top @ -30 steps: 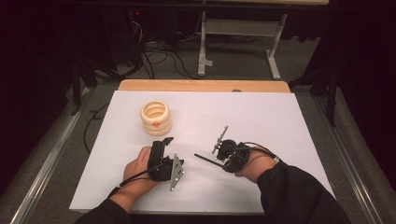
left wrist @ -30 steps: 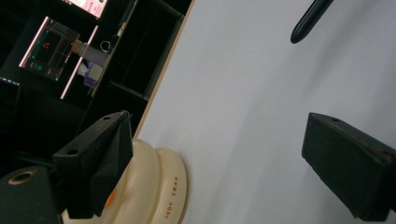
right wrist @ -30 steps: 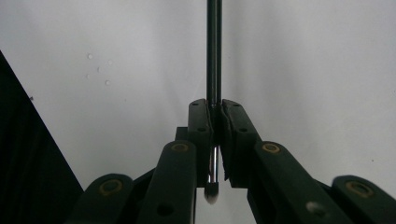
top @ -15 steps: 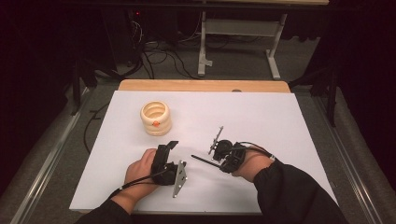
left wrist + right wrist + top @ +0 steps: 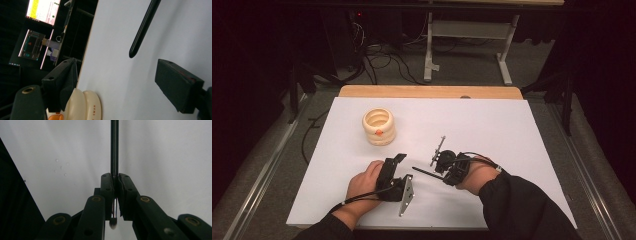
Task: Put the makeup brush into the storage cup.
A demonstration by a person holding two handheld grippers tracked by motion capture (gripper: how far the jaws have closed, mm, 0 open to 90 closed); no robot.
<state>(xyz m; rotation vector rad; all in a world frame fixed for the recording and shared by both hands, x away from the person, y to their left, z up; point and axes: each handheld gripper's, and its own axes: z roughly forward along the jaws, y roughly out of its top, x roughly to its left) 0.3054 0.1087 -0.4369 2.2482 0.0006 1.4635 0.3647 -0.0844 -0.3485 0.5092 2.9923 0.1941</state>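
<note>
- Table [image 5: 522, 130]: white top with a strip of bare wood along its far edge; both forearms enter over the near edge.
- Left gripper [image 5: 398, 161]: held near the near edge, left of the table's middle, pointing toward the far-left part of the top. Its jaws stand apart and have just been closing a little; nothing lies between them, and in the left gripper view bare white surface fills the gap.
- Right gripper [image 5: 439, 167]: held just right of the left gripper, near the middle of the near half of the table, pointing leftward toward the left gripper. Its jaws are fully closed on the black rod.
- Black rod [image 5: 422, 172]: a thin, dark, straight stick clamped between the right jaws. In the right gripper view [image 5: 114, 150] it runs straight out from the pads, with a short rounded end protruding behind them. In the left gripper view [image 5: 143, 27] its free tip hangs over the white top, ahead of the left jaws and apart from them.
- Ring stack [image 5: 379, 126]: cream-coloured rounded rings piled upright with an orange mark on the near side, standing in the far-left part of the table, well apart from both grippers. In the left gripper view [image 5: 85, 105] it lies partly behind one left jaw.
</note>
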